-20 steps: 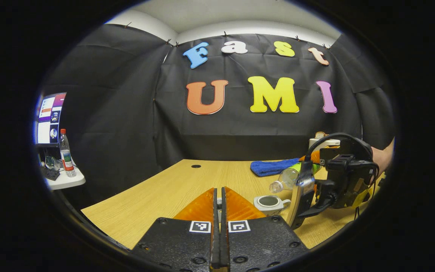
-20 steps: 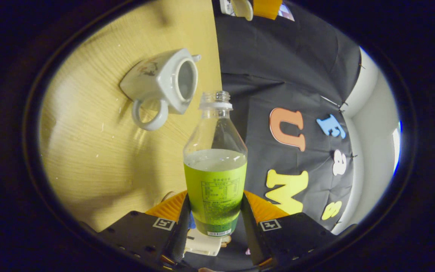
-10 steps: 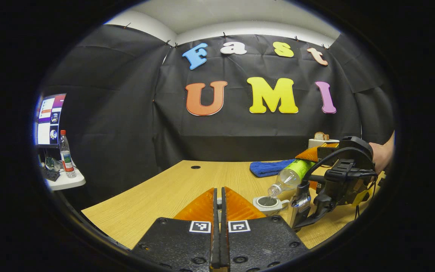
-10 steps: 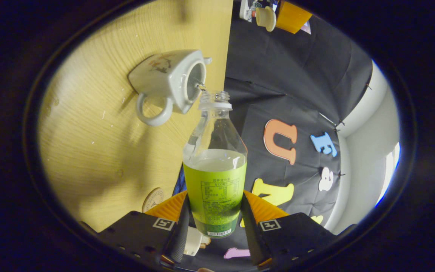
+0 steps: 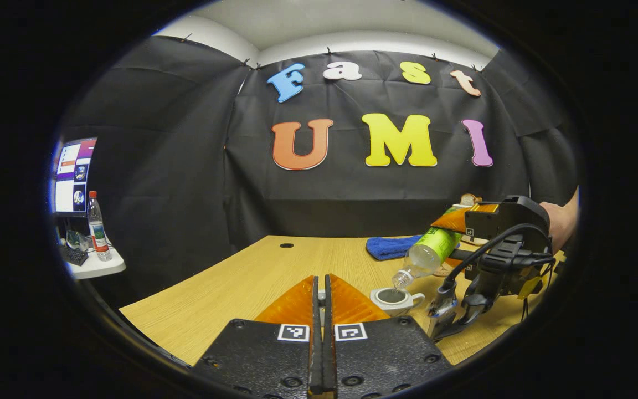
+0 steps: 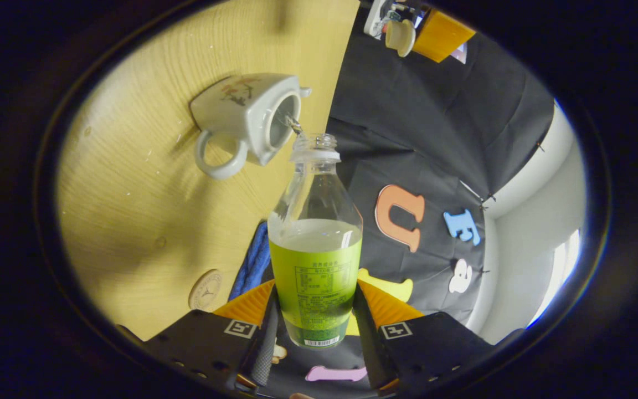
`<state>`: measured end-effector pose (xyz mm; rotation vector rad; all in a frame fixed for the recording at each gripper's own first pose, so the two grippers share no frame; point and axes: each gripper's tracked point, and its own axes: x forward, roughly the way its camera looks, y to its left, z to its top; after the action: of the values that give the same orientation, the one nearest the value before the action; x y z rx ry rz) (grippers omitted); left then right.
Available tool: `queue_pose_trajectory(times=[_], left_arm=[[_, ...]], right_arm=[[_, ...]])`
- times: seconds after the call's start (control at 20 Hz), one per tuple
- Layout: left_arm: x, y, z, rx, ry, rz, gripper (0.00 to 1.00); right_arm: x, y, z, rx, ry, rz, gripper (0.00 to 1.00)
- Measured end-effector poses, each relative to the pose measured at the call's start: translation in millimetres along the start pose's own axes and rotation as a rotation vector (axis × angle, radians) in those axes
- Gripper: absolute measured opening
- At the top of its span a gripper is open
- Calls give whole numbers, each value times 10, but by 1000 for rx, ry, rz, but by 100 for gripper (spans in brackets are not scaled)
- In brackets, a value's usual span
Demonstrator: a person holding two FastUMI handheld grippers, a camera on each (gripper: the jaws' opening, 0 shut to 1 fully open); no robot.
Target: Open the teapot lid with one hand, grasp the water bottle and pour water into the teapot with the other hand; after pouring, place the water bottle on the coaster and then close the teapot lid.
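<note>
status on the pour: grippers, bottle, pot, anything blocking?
Right hand-held gripper shut on water bottle, tipped, thin stream entering open teapot. Left hand-held gripper shut on lid, held clear. Coaster free; nothing blocking.

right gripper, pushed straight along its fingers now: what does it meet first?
Likely the open teapot: the water bottle held by the right gripper leads, its mouth at the pot's opening. Depth is uncertain.

Even overhead indoor light, sharp focus, strong fisheye bending.

The table [image 6: 147, 221] is brightly lit, with soft shadows beside the teapot [image 6: 244, 119]; a window-like glare glows at the right gripper view's edge, and straight lines curve toward both rims.
</note>
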<state>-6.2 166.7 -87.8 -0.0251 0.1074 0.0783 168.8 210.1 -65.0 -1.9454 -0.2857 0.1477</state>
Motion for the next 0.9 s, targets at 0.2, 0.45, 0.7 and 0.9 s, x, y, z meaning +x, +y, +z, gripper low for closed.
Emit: queue_pose_trajectory(times=[0.2, 0.45, 0.7, 0.9], left_arm=[[-8, 11, 4, -1, 0, 0, 2], [23, -9, -12, 0, 2, -2, 2], [8, 12, -4, 0, -2, -2, 2], [4, 5, -1, 3, -2, -5, 2]], right_arm=[[16, -15, 10, -28, -3, -11, 66], [16, -103, 18, -68, -13, -39, 66], [8, -171, 35, -101, -20, -60, 67], [3, -196, 55, -122, -25, -70, 66]])
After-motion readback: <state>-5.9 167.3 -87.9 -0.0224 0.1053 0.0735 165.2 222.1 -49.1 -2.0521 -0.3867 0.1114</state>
